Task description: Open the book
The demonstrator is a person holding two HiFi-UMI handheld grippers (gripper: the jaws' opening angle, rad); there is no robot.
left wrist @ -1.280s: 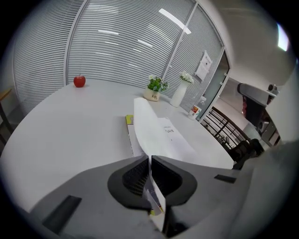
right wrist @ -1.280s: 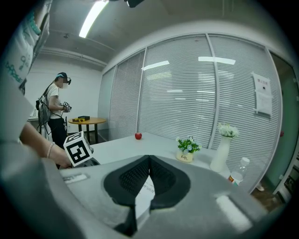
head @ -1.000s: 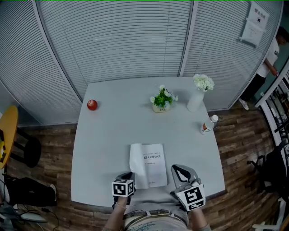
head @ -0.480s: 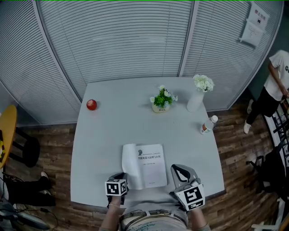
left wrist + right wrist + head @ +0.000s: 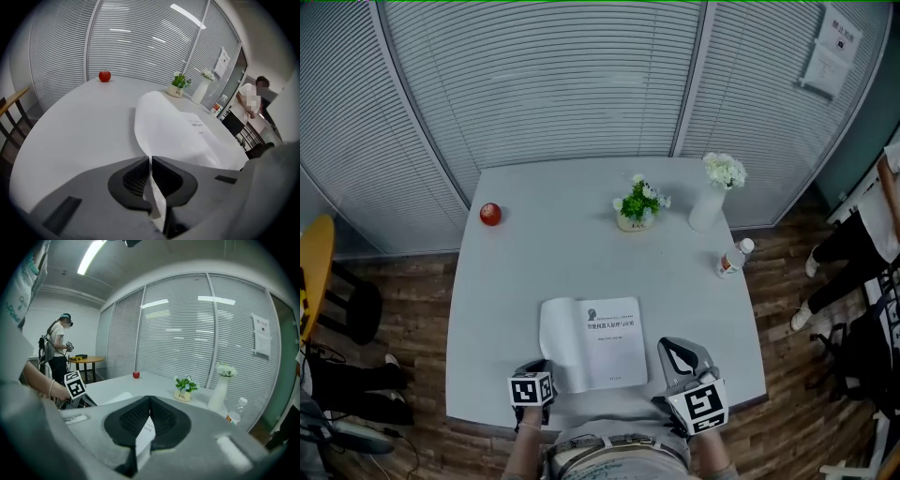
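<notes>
Tearing threatens if I yank: left claw (image 5: 150, 163) clamps the cover (image 5: 164, 122) at seven o'clock, right claw (image 5: 149, 405) clamps the book (image 5: 614, 342).

**Operator:** What sort of site is this?

**Guide:** You are in an office, in a meeting room. Verify as follows:
1. Partition walls (image 5: 544, 84) fitted with horizontal blinds close off the far side and the left.
2. You stand at a plain white table (image 5: 534, 272) on wood-plank flooring (image 5: 787, 281).
3. Printed notices (image 5: 832, 47) hang at the far right.
4. A strip light (image 5: 91, 256) runs overhead.
5. A potted plant (image 5: 636, 208) and a vase of white flowers (image 5: 712, 197) decorate the far part of the table.
</notes>
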